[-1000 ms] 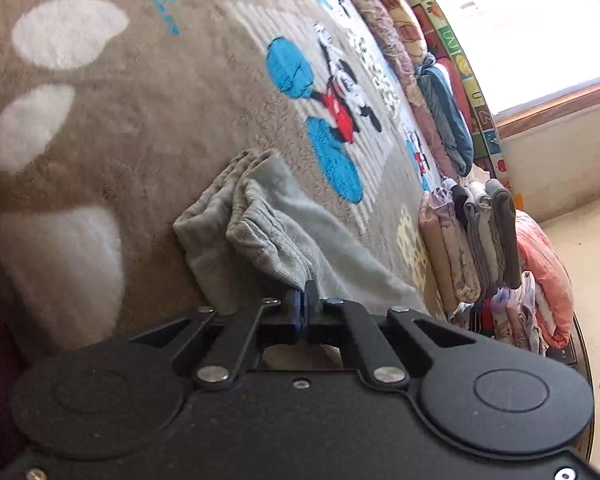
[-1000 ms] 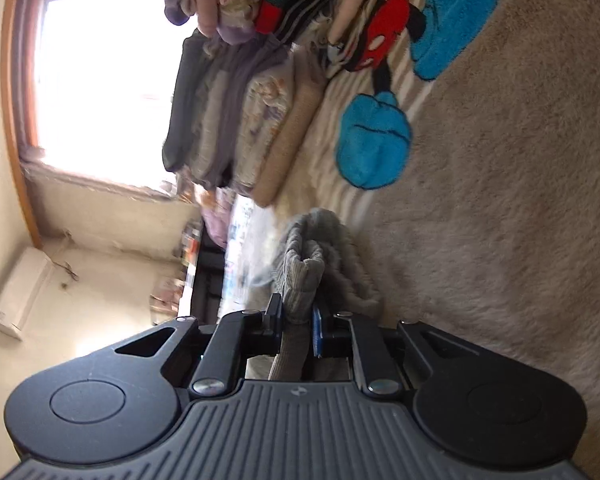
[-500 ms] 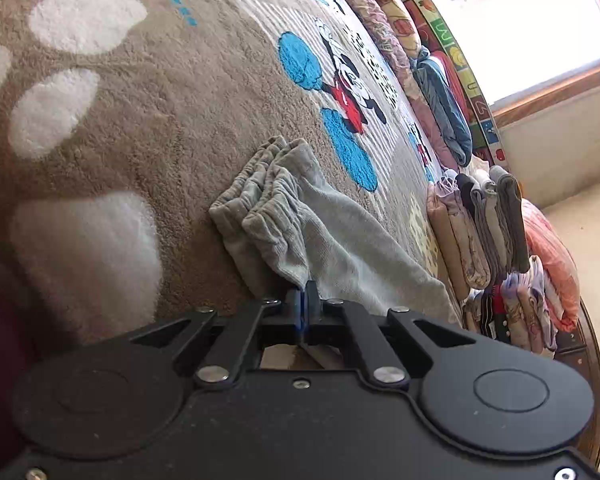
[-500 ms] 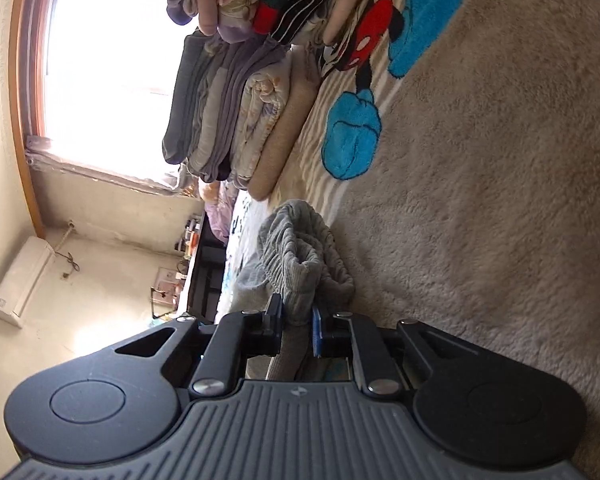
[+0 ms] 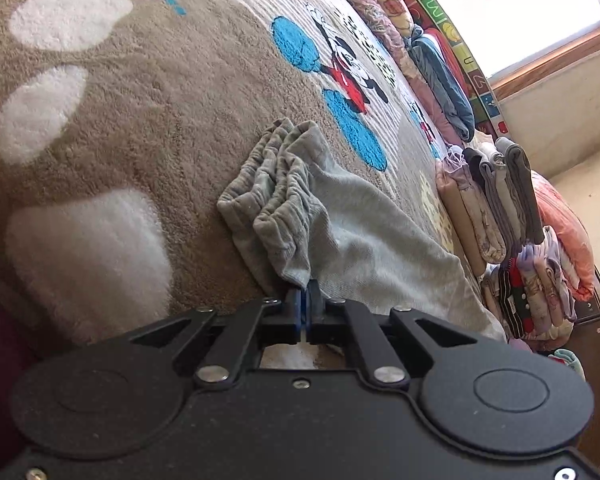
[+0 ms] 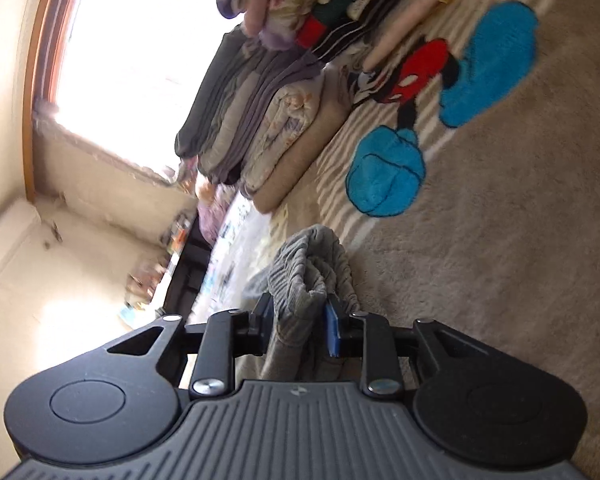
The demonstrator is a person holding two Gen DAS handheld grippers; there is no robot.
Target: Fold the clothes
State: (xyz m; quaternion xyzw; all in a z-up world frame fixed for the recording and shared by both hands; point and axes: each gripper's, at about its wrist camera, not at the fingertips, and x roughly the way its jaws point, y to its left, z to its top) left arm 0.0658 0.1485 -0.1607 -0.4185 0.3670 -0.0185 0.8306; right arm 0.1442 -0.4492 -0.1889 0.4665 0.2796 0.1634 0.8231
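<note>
Grey pants (image 5: 340,220) with a gathered elastic waistband lie on a brown Mickey Mouse blanket (image 5: 140,92). My left gripper (image 5: 303,300) is shut on a corner of the waistband at its near edge. In the right wrist view the same grey pants (image 6: 304,276) stand bunched up between the fingers of my right gripper (image 6: 300,320). Its jaws have parted, with gaps beside the cloth, so the cloth sits loose between them.
Stacks of folded clothes (image 5: 496,200) line the far edge of the blanket; they also show in the right wrist view (image 6: 260,120). A pink bundle (image 5: 568,236) lies beyond them. A bright window (image 6: 140,52) and bare floor (image 6: 60,280) lie past the bed edge.
My right gripper has opened from its grip on the waistband. Both grippers have moved across the blanket and the pants lie flatter and more spread out.
</note>
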